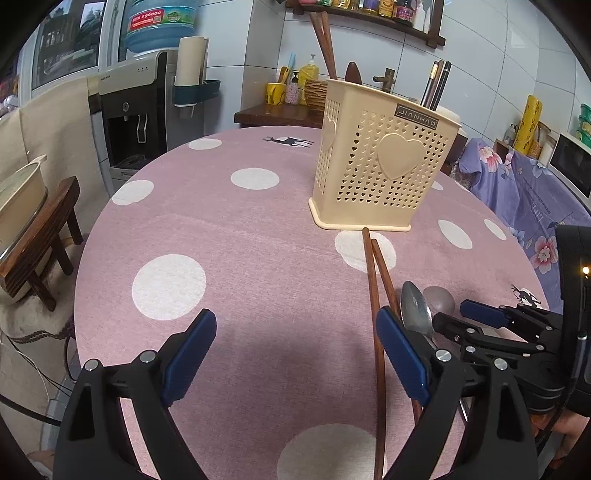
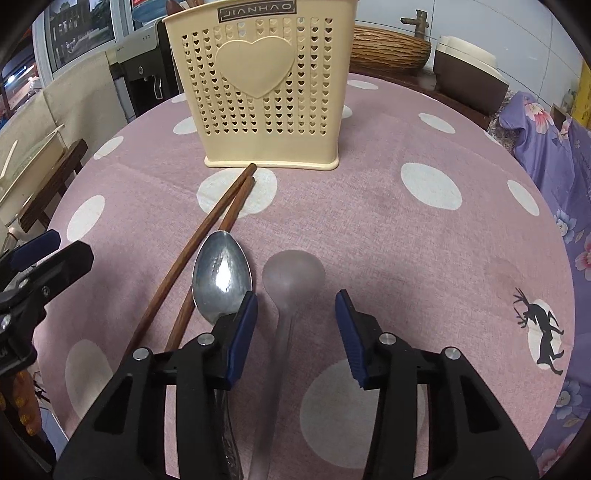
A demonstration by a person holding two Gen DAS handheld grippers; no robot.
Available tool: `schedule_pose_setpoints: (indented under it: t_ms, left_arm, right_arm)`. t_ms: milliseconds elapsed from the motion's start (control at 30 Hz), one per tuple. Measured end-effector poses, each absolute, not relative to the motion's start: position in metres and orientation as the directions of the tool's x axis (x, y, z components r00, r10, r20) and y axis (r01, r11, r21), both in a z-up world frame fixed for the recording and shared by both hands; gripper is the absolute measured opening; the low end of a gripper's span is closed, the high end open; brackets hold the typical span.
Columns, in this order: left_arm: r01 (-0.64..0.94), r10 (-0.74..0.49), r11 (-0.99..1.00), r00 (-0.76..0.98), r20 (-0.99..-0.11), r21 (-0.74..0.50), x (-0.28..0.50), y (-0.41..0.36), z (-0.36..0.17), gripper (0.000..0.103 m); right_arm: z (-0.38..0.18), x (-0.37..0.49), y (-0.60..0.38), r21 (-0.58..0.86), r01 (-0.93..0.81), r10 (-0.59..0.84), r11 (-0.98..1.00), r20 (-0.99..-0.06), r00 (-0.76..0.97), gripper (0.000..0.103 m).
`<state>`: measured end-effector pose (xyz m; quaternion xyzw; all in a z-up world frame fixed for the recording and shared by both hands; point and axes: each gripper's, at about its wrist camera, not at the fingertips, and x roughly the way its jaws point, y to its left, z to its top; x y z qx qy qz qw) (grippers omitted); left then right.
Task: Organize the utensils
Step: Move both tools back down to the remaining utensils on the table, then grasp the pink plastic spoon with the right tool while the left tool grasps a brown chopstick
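"JIANHAO" plate, mirrored, on cream utensil holder (image 2: 258, 85) rim; water jug (image 1: 160, 22) label w/ mirrored digits, illegible.

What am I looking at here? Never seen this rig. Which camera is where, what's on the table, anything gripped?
No robot: a person holds a two-finger gripper in each hand, with a fisheye camera looking along its fingers. One picture is from the left gripper, the other from the right gripper. Both are open and hold nothing. On the pink dotted tablecloth stands a cream utensil holder with some chopsticks already in it. In front of it lie a pair of wooden chopsticks, a metal spoon and a translucent spoon, whose handle lies between the right gripper's fingers.
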<state>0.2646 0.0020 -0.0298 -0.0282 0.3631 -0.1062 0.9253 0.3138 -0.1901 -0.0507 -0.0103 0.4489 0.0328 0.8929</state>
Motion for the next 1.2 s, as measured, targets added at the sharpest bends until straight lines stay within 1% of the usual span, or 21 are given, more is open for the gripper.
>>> schedule_pose_setpoints:
  t_ms: [233,300,333,533,600,733,833,900,933,1000,1100,1200]
  left_arm:
    - [0.173,-0.215,0.976,0.712,-0.668,-0.130,0.265,0.003,-0.030,0.087]
    - [0.172,-0.215,0.976,0.711,-0.669,-0.131,0.266,0.003,-0.030,0.087]
    - [0.174,-0.216,0.976,0.710,-0.670,-0.130,0.267,0.002,-0.030,0.087]
    - [0.190,-0.217,0.975,0.702,-0.678,-0.116,0.269,-0.003,-0.032,0.083]
    - [0.211,-0.228,0.971,0.692,-0.685,-0.110,0.269,-0.007,-0.032,0.077]
    - [0.277,-0.274,0.954,0.657,-0.703,-0.114,0.269,-0.019,-0.033,0.071]
    - [0.326,-0.297,0.940,0.635,-0.713,-0.101,0.266,-0.029,-0.034,0.067]
    - [0.361,-0.307,0.929,0.616,-0.725,-0.087,0.262,-0.037,-0.036,0.061]
    - [0.371,-0.307,0.925,0.610,-0.731,-0.078,0.260,-0.040,-0.038,0.059]
    - [0.388,-0.302,0.920,0.596,-0.745,-0.062,0.258,-0.046,-0.043,0.050]
    - [0.399,-0.297,0.915,0.575,-0.762,-0.056,0.257,-0.049,-0.050,0.042]
    - [0.396,-0.288,0.917,0.566,-0.773,-0.052,0.260,-0.051,-0.054,0.037]
  right_arm:
    - [-0.050,0.329,-0.185,0.007,-0.068,0.044,0.998,-0.818,0.573,0.044]
    - [-0.049,0.331,-0.185,0.006,-0.066,0.043,0.998,-0.821,0.569,0.041]
    - [-0.049,0.332,-0.185,0.006,-0.062,0.040,0.998,-0.821,0.569,0.037]
    - [-0.047,0.333,-0.187,0.023,-0.060,0.053,0.998,-0.820,0.569,0.037]
    - [-0.047,0.332,-0.190,0.048,-0.052,0.070,0.997,-0.815,0.576,0.037]
    - [-0.041,0.328,-0.199,0.092,-0.047,0.102,0.995,-0.793,0.601,0.037]
    - [-0.030,0.321,-0.204,0.101,-0.044,0.106,0.994,-0.763,0.638,0.037]
    - [-0.022,0.317,-0.208,0.101,-0.037,0.100,0.994,-0.743,0.661,0.037]
    - [-0.018,0.315,-0.210,0.105,-0.035,0.101,0.994,-0.734,0.671,0.037]
    - [-0.011,0.311,-0.213,0.113,-0.030,0.103,0.993,-0.719,0.687,0.037]
    - [-0.002,0.304,-0.217,0.128,-0.023,0.107,0.991,-0.698,0.708,0.037]
    - [0.006,0.297,-0.222,0.138,-0.020,0.109,0.990,-0.677,0.728,0.037]
